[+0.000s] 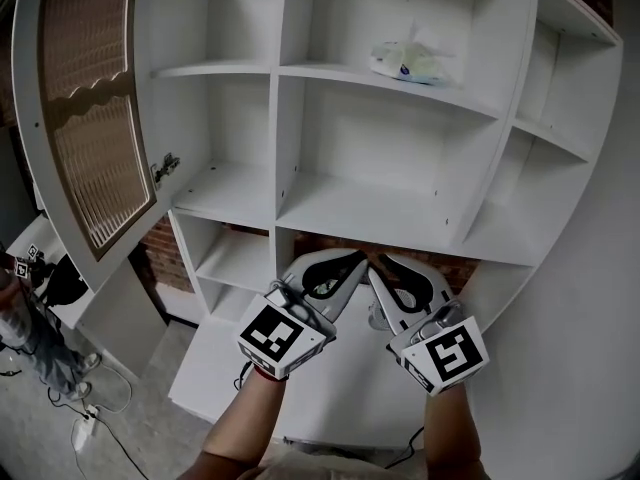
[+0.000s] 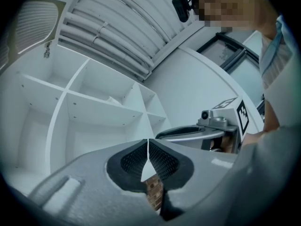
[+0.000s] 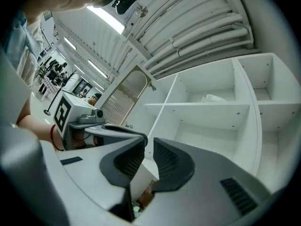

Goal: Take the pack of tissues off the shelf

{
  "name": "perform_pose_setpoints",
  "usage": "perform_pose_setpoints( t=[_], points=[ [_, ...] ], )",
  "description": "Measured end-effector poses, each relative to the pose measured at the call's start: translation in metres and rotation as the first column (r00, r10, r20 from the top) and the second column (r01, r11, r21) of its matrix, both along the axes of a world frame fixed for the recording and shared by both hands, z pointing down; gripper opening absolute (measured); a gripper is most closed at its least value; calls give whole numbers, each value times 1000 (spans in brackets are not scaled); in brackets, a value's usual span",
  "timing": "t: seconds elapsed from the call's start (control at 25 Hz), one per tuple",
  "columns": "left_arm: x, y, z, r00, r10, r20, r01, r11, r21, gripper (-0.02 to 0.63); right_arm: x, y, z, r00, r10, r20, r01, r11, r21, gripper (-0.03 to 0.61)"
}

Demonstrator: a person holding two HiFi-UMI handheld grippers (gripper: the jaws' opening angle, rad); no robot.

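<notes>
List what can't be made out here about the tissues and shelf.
- Tissues: print too small in head view; both gripper views show only a white scrap.
- Shelf bottom: hidden behind left gripper and right gripper, head view.
- Door: top cut off by the edge, head view.

The pack of tissues (image 1: 408, 62) lies too far off for its print to be read in the head view; the right gripper view shows only its top above the shelf board (image 3: 202, 106), the left gripper view a pale sliver. The head view's edges cut the cabinet door (image 1: 90, 108) and a bystander (image 1: 35, 338)
</notes>
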State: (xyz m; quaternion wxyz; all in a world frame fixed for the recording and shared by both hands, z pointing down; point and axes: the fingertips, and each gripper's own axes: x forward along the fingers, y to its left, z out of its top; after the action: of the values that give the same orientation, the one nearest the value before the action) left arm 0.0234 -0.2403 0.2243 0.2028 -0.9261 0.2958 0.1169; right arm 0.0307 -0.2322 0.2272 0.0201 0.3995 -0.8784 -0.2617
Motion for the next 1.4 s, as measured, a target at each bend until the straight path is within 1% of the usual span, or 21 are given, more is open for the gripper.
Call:
perform_pose_setpoints(
  t=[0.08,0.2,0.4,0.6,0.68,1.0,1.4],
  points=[
    [3,-6,-12,1000,-1,3,1,1000,21,17,3,-6,-12,1000,2,4,-2,1000,18,55],
    [9,-17,-26,999,-22,25,21,998,51,17,9,-18,-25,1000,12,4,-12,999,35,55],
    [15,-43,-43,999,-37,38,35,997,68,17,17,-42,-45,999,46,1,-46,997,59,55],
    [23,-69,-50,991,-82,105,71,992,106,17,20,-63,-63,998,54,8,-55,996,72,55],
    [24,-78,-54,989,-89,118,76,991,110,17,19,-70,-68,998,62,1,-62,995,78,55],
    [18,-96,-87,992,-82,93,72,991,110,17,17,-91,-97,995,101,-23,-99,990,96,57],
    [21,-111,-112,990,-96,101,83,989,126,17,20,-108,-122,992,128,-11,-126,988,84,60]
  ],
)
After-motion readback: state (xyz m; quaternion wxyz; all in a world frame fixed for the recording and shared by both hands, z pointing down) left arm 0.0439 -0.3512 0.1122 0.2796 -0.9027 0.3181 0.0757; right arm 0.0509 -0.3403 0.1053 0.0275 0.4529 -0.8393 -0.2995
